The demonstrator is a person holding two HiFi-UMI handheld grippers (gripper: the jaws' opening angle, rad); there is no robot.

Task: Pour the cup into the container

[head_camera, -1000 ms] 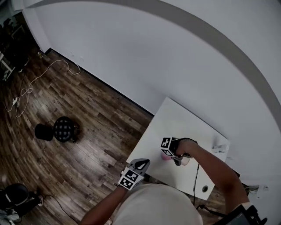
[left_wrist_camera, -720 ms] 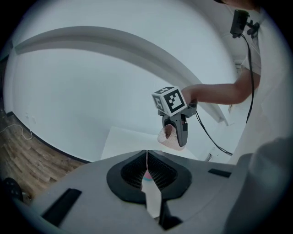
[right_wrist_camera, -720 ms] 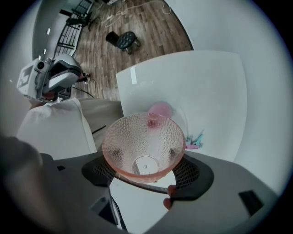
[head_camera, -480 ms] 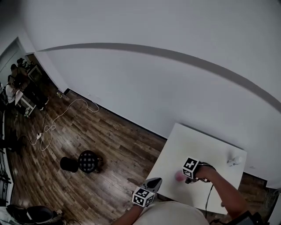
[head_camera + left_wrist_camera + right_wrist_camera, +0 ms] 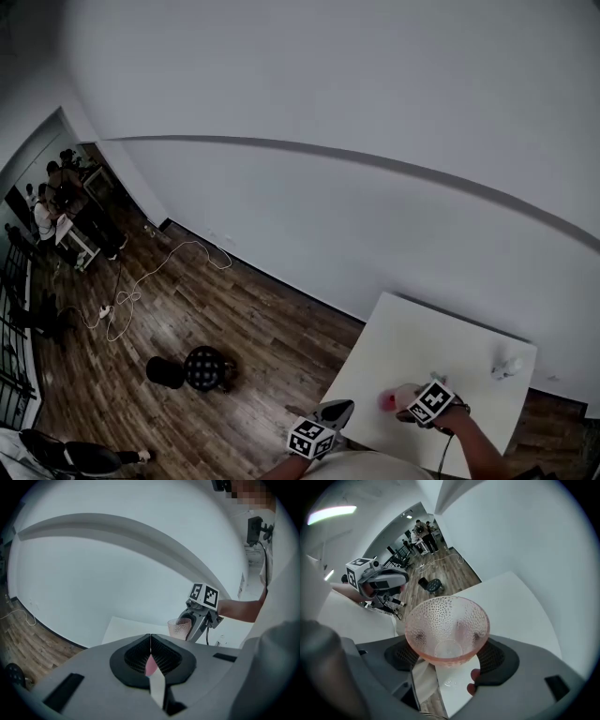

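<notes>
Carry step, it seems: the pink cup (image 5: 447, 625) is gripped upright by the right tongs (image 5: 449, 656) over the tabletop (image 5: 441, 342), lower right of the head view, left tongs (image 5: 150, 644) clenched empty, an unseen container to be reached before tipping.

Open passage across white rectangular table (image 5: 450, 337); obstructed by small white object (image 5: 507, 367) at far right corner, pink dimpled glass cup (image 5: 447, 627) by near edge.

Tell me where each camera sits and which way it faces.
Head view: on the head, forward and down over the white table; left gripper and right gripper show.
Left gripper view: along its shut jaws toward the right gripper.
Right gripper view: over the pink cup in its jaws, toward the left gripper.
All share the cup.
</notes>
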